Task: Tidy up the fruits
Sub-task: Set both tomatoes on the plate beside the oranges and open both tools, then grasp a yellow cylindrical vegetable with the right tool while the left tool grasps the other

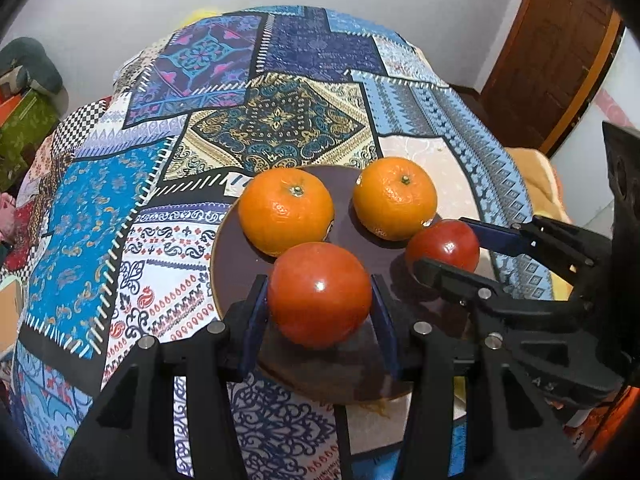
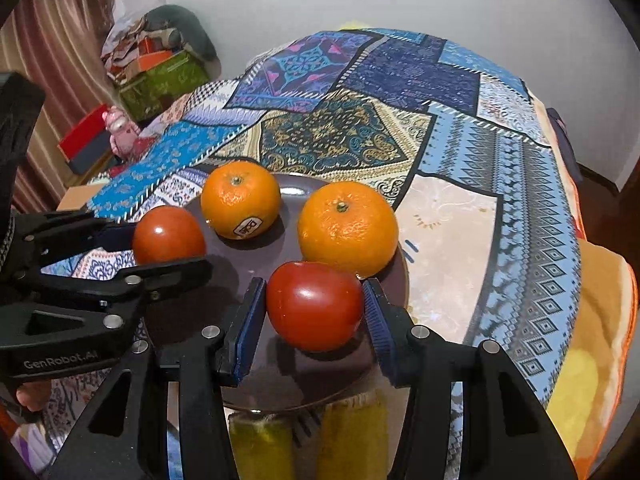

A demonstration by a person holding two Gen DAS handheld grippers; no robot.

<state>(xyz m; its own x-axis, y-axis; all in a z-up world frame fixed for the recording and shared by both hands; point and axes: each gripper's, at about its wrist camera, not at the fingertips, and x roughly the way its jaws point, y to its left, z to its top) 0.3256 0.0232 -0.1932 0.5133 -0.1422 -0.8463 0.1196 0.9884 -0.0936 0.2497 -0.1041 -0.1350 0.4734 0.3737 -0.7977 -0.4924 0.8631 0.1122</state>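
A dark brown round plate [image 1: 232,256] [image 2: 248,384] holds two oranges and two tomatoes. My left gripper [image 1: 320,312] brackets the left tomato [image 1: 320,294], its blue pads close to both sides with small gaps; this tomato also shows in the right wrist view [image 2: 168,234]. My right gripper [image 2: 314,320] stands around the right tomato [image 2: 314,306], pads at its flanks; the left wrist view shows it [image 1: 444,244] between the right gripper's fingers [image 1: 452,276]. The left orange [image 1: 286,210] [image 2: 240,198] bears a Dole sticker. The right orange [image 1: 394,198] [image 2: 348,228] sits behind the right tomato.
The plate rests near the front edge of a round table under a patchwork cloth [image 1: 280,120] [image 2: 500,168]. Boxes and clutter [image 2: 160,72] stand by the wall at left. A wooden door [image 1: 552,48] is at the right.
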